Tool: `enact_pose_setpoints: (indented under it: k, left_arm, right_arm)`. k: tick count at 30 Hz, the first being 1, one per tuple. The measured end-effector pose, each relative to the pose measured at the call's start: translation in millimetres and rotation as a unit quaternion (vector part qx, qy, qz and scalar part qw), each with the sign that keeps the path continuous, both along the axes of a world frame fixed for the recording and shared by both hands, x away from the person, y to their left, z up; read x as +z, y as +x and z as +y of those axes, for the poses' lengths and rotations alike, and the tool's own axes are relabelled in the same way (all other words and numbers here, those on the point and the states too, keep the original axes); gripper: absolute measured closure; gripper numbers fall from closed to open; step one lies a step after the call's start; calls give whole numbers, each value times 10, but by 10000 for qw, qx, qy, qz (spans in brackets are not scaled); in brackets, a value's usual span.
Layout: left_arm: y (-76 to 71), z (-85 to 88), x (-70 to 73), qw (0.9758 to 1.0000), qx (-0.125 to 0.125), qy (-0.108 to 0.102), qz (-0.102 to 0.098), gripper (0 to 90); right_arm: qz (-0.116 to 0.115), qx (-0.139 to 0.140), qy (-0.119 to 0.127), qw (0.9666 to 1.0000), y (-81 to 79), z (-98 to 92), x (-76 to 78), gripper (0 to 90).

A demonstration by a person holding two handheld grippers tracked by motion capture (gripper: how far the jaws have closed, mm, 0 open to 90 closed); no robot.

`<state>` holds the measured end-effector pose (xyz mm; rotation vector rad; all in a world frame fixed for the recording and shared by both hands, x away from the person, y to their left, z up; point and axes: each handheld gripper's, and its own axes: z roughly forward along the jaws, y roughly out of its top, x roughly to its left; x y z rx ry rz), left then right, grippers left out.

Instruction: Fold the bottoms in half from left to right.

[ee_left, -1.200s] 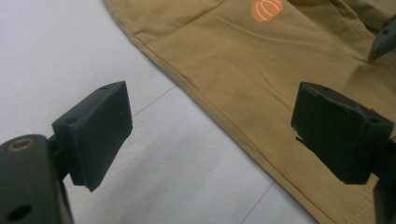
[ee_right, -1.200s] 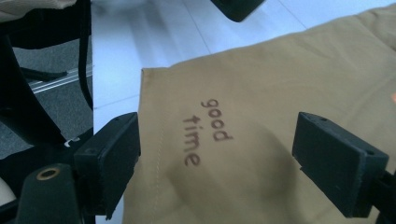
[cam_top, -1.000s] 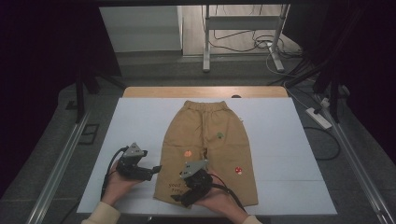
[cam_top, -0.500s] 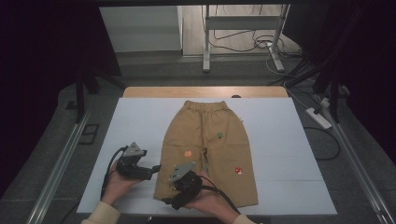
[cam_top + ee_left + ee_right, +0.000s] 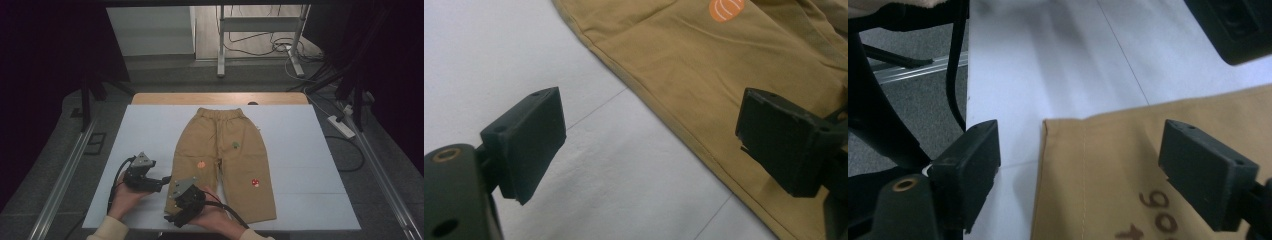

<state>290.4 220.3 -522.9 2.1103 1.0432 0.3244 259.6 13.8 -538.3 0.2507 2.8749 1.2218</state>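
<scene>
Tan trousers (image 5: 222, 160) lengthwise, waistband toward far edge; brown lettering in right gripper view; both tongs (image 5: 649, 145) (image 5: 1080, 175) agape, empty.

Cream-coloured knit sleeve cuffs (image 5: 111, 229), black two-jaw left gripper (image 5: 165, 181) with grey triangular plate, black right gripper (image 5: 171, 219), trailing black cables, brass-coloured screw holes

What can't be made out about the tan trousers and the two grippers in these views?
- Tan cotton trousers: in the high view the near-left hem is hidden under the right gripper and hand.
- Brown printed lettering: cut off by the right gripper view's bottom edge, unreadable.
- Orange pumpkin patch: cropped by the left gripper view's top edge.
- Left gripper: jaws too small to judge in the high view.
</scene>
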Motion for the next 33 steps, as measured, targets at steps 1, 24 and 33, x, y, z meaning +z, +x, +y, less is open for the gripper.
enact_pose_setpoints:
  k: [1,24,33]
  left_arm:
    - [0,4,-2,10000,11,1,4,126]
    - [4,43,-11,10000,61,-13,14,127]
    - [9,6,11,10000,59,-22,-11,128]
  right_arm:
    - [-50,14,-46,10000,-5,16,-8,198]
    - [-303,-331,-339,9984,86,-77,41,847]
    - [-47,-118,-60,9999,4,-168,95,856]
